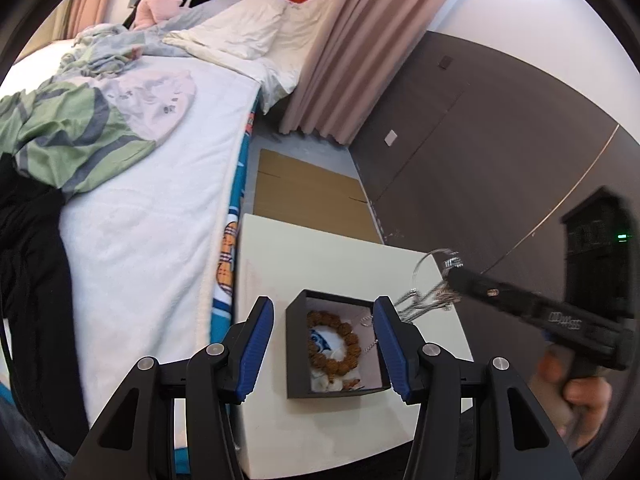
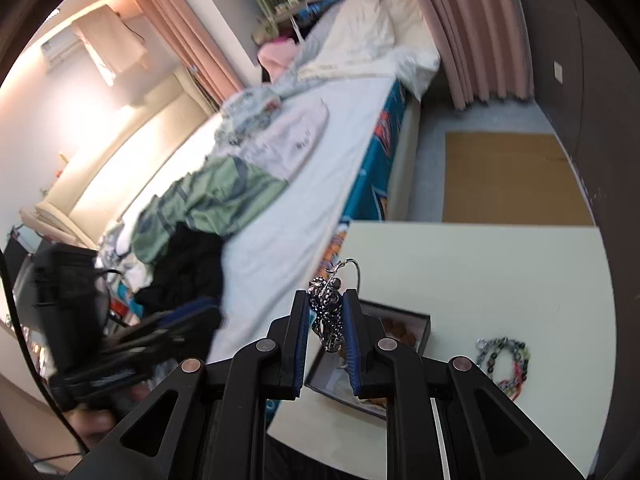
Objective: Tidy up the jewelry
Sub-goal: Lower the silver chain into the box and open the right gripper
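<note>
A big bed [image 1: 152, 200] fills the left side of the room. It has a white sheet, and a green and grey cloth [image 1: 68, 136] and a black cloth [image 1: 32, 280] lie in a heap on it. White pillows [image 1: 236, 36] sit at the far end. Pink curtains [image 1: 340, 40] hang down past the bed, and a dark wall [image 1: 480, 128] runs along the right. A flat brown cardboard sheet [image 1: 308, 196] lies on the floor between the bed and the wall.

A small cream table [image 1: 340, 264] stands right next to the bed. On it sits a black box [image 1: 298, 344] with no lid on. Inside the box lie a brown bead bracelet [image 1: 340, 346] and a thin silver chain [image 1: 370, 334].

The left gripper [image 1: 324, 344] hangs over the box with its blue fingers [image 1: 256, 344] apart, one on each side of the box. Nothing is between them, and they hide part of the box wall.

The right gripper [image 2: 326, 326] is above the table, close to the box. Its pads are squeezed tight on a bunch of silver chains [image 2: 330, 320]. A thin silver ring [image 2: 352, 266] sticks up from the bunch. In the left wrist view the chains dangle just above the box's right corner. A hand [image 1: 576, 396] holds the right gripper's handle.

A loop of coloured beads and chain [image 2: 506, 364] lies on the table to the right of the box, apart from it. The right gripper's arms cover most of the box in its own view.
</note>
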### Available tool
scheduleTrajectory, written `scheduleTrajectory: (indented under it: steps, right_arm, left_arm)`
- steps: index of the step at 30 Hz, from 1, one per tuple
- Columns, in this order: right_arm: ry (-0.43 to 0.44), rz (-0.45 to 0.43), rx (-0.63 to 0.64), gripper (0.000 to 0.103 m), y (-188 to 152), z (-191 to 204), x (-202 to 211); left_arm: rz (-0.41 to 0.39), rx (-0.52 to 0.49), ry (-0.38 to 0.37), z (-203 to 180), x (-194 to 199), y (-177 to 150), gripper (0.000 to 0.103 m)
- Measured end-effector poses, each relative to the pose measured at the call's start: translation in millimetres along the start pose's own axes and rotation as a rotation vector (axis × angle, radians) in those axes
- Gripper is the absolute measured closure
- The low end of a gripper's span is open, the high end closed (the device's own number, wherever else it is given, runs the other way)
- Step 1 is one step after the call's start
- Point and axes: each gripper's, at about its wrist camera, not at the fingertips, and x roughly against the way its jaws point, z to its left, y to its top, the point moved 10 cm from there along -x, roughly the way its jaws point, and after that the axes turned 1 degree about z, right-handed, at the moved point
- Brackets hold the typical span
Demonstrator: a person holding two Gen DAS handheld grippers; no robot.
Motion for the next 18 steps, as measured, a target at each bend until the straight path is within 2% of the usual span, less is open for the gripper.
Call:
scheduleTrajectory:
  steps: [5,13,15,16,18]
  right_arm:
    - [-0.031,0.071,-0.007,0.085,-11,-13,-32]
    - [-0.018,0.117,-0.020,0.085,-22,-31,-56]
    - [-0.038,0.154,-0.044,0.084,-28,-45,-66]
    - [-0.034,0.167,-0.054,0.082,-31,-49,-69]
    - [-0.004,0.183,-0.103,0.071,-37,-60,-71]
  left_arm:
    - [0.003,0.018,0.022,12,-1,-4,0.050]
    - [0.035,0.023,0.071,25,-17,-9,0.050]
    - [0.045,0.019,0.085,25,-22,-10,0.050]
    - [0.048,0.015,0.091,25,-24,-10,0.050]
    - [0.058,0.004,0.102,23,-31,-11,0.050]
